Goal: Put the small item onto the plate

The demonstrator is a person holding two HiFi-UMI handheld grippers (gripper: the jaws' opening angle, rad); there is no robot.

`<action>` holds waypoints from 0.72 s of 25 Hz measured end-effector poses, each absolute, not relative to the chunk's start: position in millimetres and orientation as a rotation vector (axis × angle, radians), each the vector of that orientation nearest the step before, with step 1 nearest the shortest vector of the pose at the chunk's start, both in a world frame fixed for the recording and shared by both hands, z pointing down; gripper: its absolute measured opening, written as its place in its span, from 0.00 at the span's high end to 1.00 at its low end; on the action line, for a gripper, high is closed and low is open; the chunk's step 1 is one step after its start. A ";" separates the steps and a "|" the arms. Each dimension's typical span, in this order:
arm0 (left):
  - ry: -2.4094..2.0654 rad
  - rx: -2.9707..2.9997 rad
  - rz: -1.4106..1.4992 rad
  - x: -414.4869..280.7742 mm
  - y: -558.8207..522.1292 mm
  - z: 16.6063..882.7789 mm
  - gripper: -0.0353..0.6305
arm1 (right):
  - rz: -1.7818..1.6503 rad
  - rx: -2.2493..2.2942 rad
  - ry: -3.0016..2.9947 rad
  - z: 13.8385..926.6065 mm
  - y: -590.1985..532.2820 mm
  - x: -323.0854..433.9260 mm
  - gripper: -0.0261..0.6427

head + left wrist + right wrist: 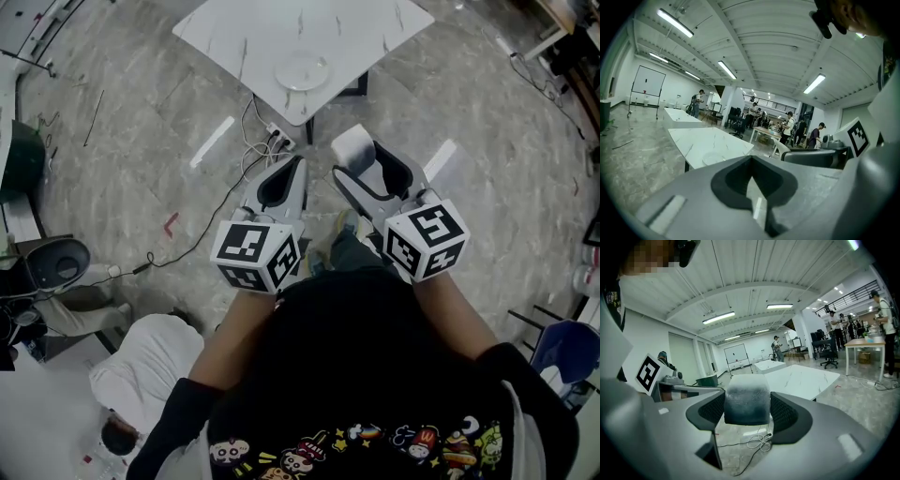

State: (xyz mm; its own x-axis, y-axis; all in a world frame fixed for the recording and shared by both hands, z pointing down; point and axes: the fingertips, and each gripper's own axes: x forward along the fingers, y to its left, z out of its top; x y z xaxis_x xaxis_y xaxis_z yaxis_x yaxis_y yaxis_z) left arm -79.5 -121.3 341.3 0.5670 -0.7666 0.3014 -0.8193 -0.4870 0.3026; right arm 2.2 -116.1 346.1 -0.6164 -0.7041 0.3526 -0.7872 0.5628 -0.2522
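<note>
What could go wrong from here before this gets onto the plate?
Held near the tips of the right gripper, the small item could slip out. Cables lie on the floor before the table: a trip hazard. The plate sits near the table's corner; a nudge might shift it.

The small item looks frosted, the table smooth and marble-patterned.

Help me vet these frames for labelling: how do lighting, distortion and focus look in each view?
Head view: dim and flat, so the pale plate barely stands out from the white table. Left gripper view: strong fisheye bend, dark corners, bright ceiling strips; the left gripper looks soft up close. Right gripper view: same bend, the small item slightly soft.
</note>
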 end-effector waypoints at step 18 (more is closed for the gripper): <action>-1.404 2.305 0.238 -24.4 -217.3 359.5 0.95 | 0.595 1.076 -2.648 368.4 -227.8 49.6 0.47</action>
